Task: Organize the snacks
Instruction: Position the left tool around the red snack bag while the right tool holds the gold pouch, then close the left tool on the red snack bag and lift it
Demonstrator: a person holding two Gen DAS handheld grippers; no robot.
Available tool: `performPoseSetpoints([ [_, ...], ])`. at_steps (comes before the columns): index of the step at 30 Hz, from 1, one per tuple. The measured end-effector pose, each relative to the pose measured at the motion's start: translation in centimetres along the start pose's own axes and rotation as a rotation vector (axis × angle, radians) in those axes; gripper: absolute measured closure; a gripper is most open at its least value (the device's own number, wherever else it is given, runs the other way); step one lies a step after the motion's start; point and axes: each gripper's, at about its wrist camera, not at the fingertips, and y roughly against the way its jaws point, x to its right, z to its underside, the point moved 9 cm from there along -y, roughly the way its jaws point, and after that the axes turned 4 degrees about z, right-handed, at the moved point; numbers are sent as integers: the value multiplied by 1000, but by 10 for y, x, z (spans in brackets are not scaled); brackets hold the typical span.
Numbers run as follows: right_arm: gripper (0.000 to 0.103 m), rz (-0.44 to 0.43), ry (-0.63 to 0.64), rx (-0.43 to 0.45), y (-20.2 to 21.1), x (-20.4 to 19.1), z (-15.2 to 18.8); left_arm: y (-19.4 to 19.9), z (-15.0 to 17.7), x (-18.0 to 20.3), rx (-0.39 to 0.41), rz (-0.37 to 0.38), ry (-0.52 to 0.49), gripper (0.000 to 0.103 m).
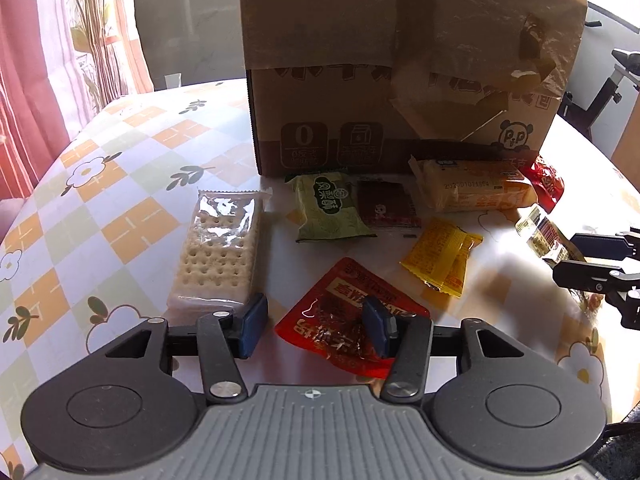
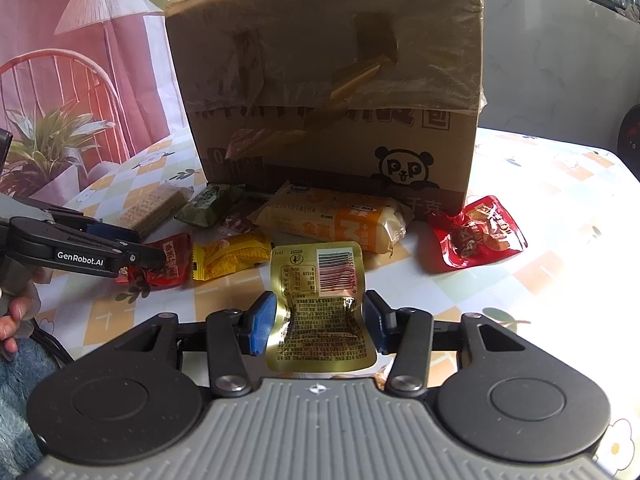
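Observation:
My left gripper (image 1: pixel 316 326) hangs open over a red snack packet (image 1: pixel 344 320) that lies flat on the table. Its right pad is above the packet and its left pad is clear of it. The same gripper (image 2: pixel 140 246) shows from the side over that red packet (image 2: pixel 170 264). My right gripper (image 2: pixel 319 325) is shut on a gold foil packet (image 2: pixel 320 304), which is crumpled between the pads and held off the table. Loose snacks lie ahead: a cracker pack (image 1: pixel 218 252), a green packet (image 1: pixel 330 210), a yellow packet (image 1: pixel 440 256) and an orange bread pack (image 1: pixel 476 188).
A tall cardboard box (image 1: pixel 400 60) stands behind the snacks on the flower-patterned tablecloth (image 1: pixel 120 184). A second red packet (image 2: pixel 480 236) lies at the box's right corner. A dark red sachet (image 1: pixel 386 204) lies by the green packet. A person's hand (image 2: pixel 12 320) shows at far left.

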Motion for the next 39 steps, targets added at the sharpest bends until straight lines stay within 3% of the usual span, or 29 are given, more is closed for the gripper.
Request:
performPoseSetpoints([
  [6, 53, -2, -11, -12, -3, 1, 2, -2, 2, 2, -2, -8, -10, 40],
  [10, 53, -2, -7, -6, -3, 1, 1, 4, 3, 4, -6, 58, 26, 39],
  [17, 53, 0, -4, -6, -1, 0, 0, 16, 4, -3, 5, 79, 90, 39],
  [22, 53, 1, 11, 1, 0, -3, 0, 13, 13, -10, -23, 54, 91, 39],
  [27, 53, 10, -7, 4, 2, 1, 0, 8, 15, 0, -13, 0, -11, 34],
  [31, 53, 6, 9, -3, 1, -3, 1, 6, 14, 4, -1, -2, -20, 33],
  [36, 53, 5, 6, -4, 0, -3, 1, 7, 15, 14, 2, 13, -53, 37],
  [39, 53, 4, -2, -4, 0, -1, 1, 6, 15, 21, 11, 34, -74, 49],
])
